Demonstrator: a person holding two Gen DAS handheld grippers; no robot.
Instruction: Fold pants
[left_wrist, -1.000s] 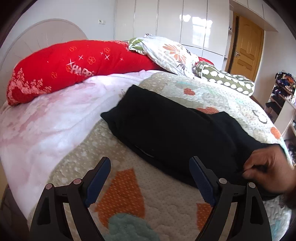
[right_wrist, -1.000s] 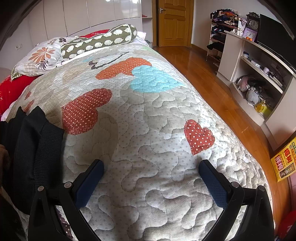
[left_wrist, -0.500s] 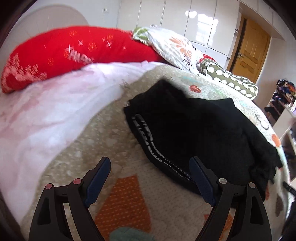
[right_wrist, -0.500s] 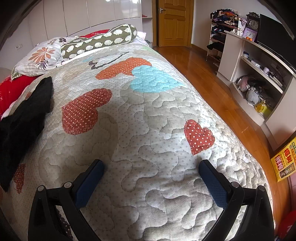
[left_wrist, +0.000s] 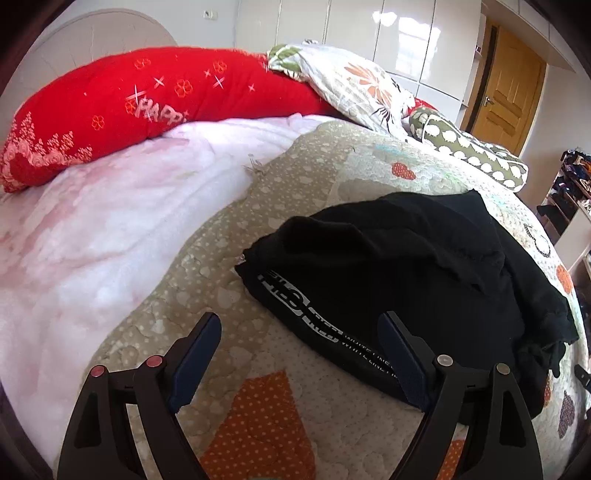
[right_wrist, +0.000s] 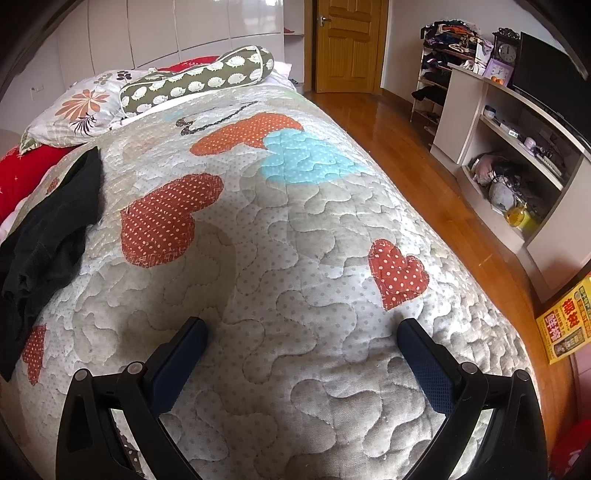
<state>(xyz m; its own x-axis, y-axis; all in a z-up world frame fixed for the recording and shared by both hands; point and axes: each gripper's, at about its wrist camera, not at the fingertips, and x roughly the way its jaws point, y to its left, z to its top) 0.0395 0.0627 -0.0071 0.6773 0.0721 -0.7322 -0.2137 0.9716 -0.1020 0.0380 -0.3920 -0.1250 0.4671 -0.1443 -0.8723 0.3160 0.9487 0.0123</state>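
On quilt, black pants lengthwise toward pillows.

A home bedroom, told by a quilted bed, pillows, glossy wardrobes and cluttered shelves.

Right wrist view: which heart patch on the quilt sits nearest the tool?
The small red dotted heart, just beyond the right tool's right finger. The bigger red, orange and blue hearts lie farther up the bed.
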